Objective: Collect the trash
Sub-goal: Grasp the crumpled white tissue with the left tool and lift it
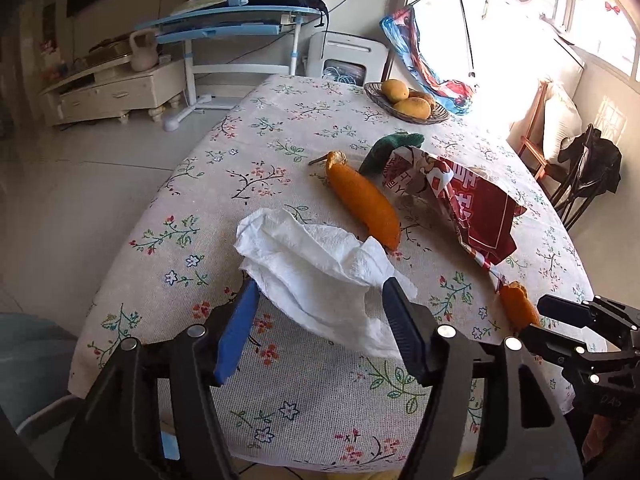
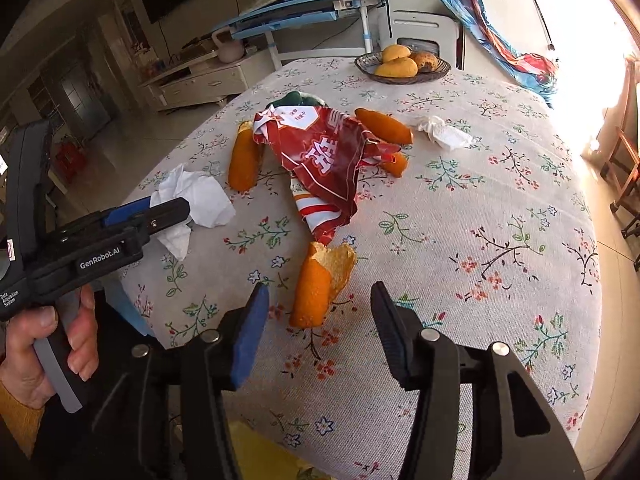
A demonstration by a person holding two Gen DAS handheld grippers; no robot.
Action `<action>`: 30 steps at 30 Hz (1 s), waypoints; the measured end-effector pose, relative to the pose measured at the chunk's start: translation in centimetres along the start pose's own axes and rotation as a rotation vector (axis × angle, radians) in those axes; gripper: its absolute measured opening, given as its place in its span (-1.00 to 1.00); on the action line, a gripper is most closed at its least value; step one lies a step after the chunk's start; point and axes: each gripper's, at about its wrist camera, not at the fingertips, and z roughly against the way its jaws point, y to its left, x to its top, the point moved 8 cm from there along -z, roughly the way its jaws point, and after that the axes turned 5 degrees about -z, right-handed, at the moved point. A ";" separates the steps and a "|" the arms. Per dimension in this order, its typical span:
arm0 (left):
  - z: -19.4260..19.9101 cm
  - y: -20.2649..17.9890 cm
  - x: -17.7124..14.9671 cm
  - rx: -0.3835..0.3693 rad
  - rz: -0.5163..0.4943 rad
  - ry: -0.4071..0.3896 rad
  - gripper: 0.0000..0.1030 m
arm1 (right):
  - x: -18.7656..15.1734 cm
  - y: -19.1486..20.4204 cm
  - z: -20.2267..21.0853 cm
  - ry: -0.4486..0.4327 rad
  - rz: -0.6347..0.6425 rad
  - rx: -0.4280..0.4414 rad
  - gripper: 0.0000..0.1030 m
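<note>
Trash lies scattered over the floral-clothed bench (image 2: 460, 240): nearest, a crumpled tissue (image 1: 320, 276) sits between the parted jaws of the left tool (image 1: 320, 300), unpinched, and an orange peel (image 2: 320, 284) lies just ahead of the right tool (image 2: 316, 304), also open and empty. Farther off lie a red wrapper (image 2: 328, 156), more peels and another tissue (image 2: 442, 134). The pickup looks just begun; next, each tool likely needs lowering and closing.

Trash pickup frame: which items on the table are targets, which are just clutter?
Targets:
- crumpled white paper towel, between the open left claw
- curled orange peel, ahead of the open right claw
- torn red snack wrapper
- small white tissue wad

Clutter:
- woven basket of yellow fruit
- floral tablecloth
</note>
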 end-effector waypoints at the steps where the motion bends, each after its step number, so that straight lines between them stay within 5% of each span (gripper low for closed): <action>1: 0.0 0.1 0.1 0.004 0.004 -0.002 0.28 | 0.0 0.0 0.0 -0.005 -0.004 0.002 0.08; 9: -0.7 -0.3 0.3 0.033 -0.023 0.000 0.40 | -0.3 0.3 -0.8 -0.015 -0.012 0.001 0.09; 12: -1.3 -0.7 0.3 0.025 -0.033 0.011 0.39 | -0.4 0.3 -0.8 -0.020 0.001 -0.015 -0.06; 23: -1.5 -1.9 0.2 0.008 -0.090 0.018 -0.56 | -0.8 0.6 -0.8 -0.023 0.028 -0.025 -0.55; 30: -0.5 -2.0 0.6 -0.005 -0.090 -0.012 -0.67 | -0.8 0.7 -0.5 -0.019 0.018 -0.009 -0.62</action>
